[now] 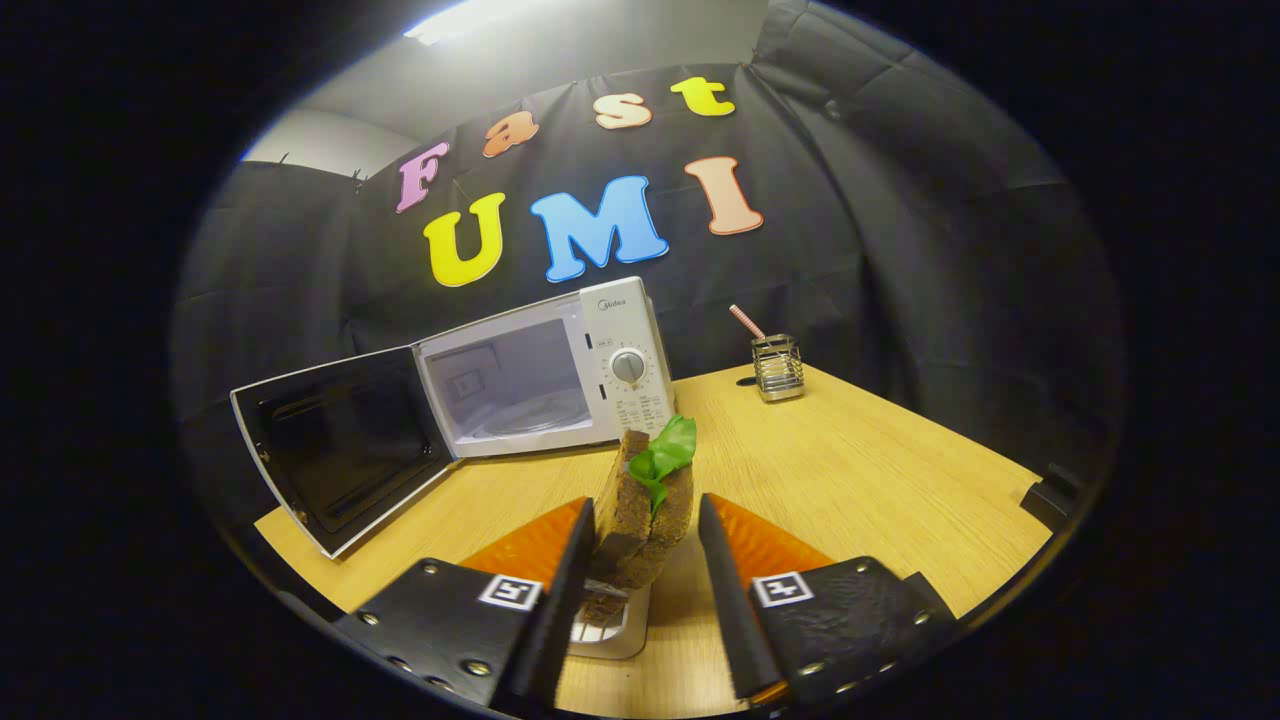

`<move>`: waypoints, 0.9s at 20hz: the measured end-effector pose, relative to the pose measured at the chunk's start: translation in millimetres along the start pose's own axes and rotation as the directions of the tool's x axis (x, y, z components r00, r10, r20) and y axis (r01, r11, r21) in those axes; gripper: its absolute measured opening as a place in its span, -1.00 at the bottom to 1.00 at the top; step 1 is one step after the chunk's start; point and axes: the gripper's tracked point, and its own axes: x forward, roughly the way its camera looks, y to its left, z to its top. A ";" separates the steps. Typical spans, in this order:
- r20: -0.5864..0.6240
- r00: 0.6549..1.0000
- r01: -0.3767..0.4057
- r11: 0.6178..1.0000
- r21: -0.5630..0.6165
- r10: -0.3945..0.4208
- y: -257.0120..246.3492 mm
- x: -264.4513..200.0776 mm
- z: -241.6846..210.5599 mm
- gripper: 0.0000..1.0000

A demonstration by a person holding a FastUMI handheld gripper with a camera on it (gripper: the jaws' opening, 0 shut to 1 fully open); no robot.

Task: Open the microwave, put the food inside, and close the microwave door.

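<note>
Gripper [645, 555] fingers spread, sandwich [645, 515] standing on edge between them: dark brown bread, green lettuce poking out top; grip contact unclear. Microwave [545, 372] just beyond on wooden table [850, 480], door [340, 450] swung open.

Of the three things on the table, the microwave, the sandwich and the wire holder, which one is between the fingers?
The sandwich, dark bread with a green leaf, stands between the fingers; microwave and wire holder stand beyond.

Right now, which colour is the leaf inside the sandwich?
Green; the leaf sticks out of the sandwich, seen in the gripper view.
</note>
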 end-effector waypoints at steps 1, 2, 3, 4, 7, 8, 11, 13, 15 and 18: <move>-0.003 1.000 -0.023 1.000 0.010 0.023 4.2 0.2 -0.4 0.04; 0.003 0.999 -0.040 0.999 0.010 0.040 7.9 1.5 0.4 -0.23; 0.002 0.999 -0.046 0.999 -0.013 0.046 8.8 4.1 -1.0 -0.49; 0.004 0.999 -0.039 0.999 -0.030 0.039 8.8 4.2 0.8 -0.49; 0.020 0.999 -0.044 0.995 -0.085 0.045 18.9 2.0 6.0 -0.66; 0.024 0.999 -0.036 0.995 -0.097 0.039 19.3 2.6 7.8 -0.66; 0.050 0.998 -0.031 0.994 -0.101 0.036 22.8 1.1 22.2 -0.66; 0.070 0.997 -0.032 0.994 -0.104 0.040 27.2 3.7 33.2 -0.66; 0.096 0.994 -0.036 0.992 -0.117 0.048 32.9 6.1 47.1 -0.66; 0.124 0.989 -0.061 0.988 -0.144 0.079 51.5 13.4 64.6 -0.66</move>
